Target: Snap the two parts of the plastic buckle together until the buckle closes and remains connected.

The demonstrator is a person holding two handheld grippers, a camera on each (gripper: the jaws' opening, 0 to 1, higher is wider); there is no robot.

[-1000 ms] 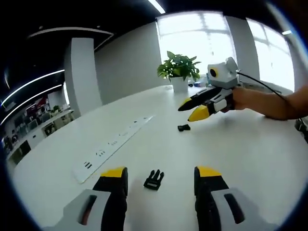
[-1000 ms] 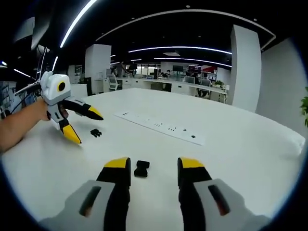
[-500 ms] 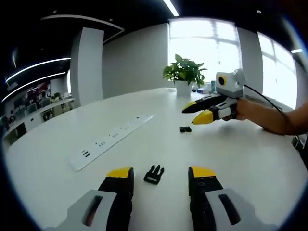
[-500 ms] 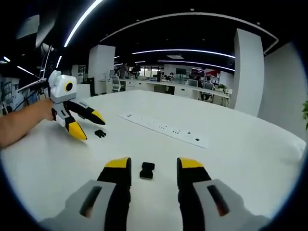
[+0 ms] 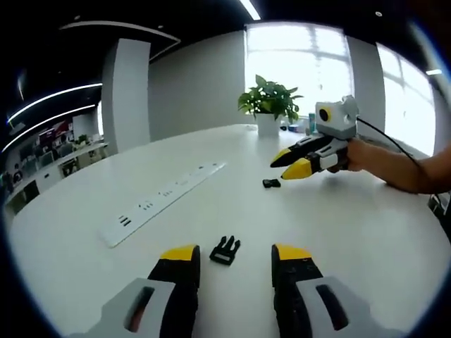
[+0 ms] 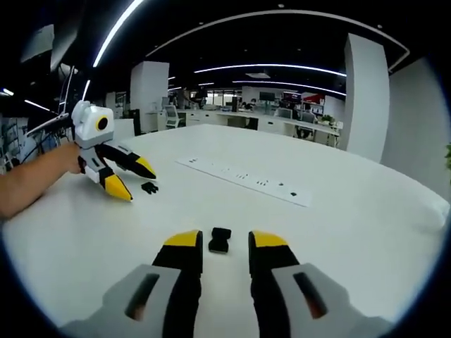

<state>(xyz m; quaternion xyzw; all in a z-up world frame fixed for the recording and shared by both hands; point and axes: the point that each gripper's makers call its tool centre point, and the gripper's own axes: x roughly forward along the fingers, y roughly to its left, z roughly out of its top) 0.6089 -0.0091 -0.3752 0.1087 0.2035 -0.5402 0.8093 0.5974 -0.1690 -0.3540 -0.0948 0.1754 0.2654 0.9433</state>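
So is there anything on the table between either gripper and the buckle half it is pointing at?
Nothing visible. The pronged buckle half lies on bare white table just ahead of the open left gripper. The socket half lies likewise just ahead of the open right gripper. The power strip sits off to the side.

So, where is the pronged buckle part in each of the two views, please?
Left gripper view: the pronged buckle part lies on the white table, low in the middle, just ahead of the left gripper.
Right gripper view: it lies at left, beside the left gripper.
Shared landmark: the white power strip.
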